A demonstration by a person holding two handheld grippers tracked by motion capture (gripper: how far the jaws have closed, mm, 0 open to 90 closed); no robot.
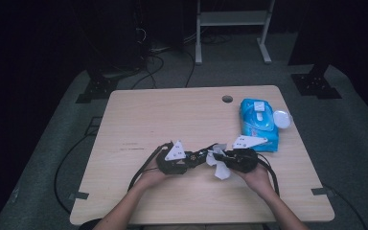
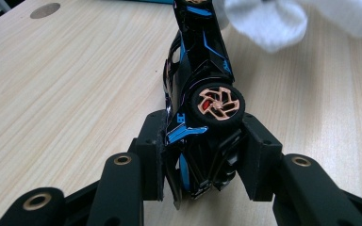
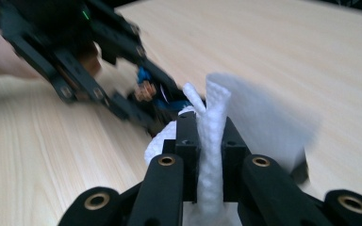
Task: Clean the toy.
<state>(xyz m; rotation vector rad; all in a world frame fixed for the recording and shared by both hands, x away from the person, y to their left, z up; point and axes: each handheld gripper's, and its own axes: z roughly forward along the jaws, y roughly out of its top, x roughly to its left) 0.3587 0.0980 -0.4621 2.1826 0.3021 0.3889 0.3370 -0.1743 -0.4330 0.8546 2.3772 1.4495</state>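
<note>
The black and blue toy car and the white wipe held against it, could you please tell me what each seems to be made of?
The black and blue toy car looks like glossy hard plastic: its panels reflect light, and its copper-coloured wheel hub has a metallic sheen, possibly paint. The white wipe looks like soft nonwoven cloth: it has a dimpled texture and folds limply where the right claw pinches it. The table appears pale wood-grain laminate.

My left gripper [image 1: 191, 159] and right gripper [image 1: 222, 158]: black jointed linkages with brass-coloured pivot rivets, square black pads [image 2: 152, 155], a pale grey three-cornered plate on top of each, and black cables trailing off. My forearms are bare, unsleeved.
</note>
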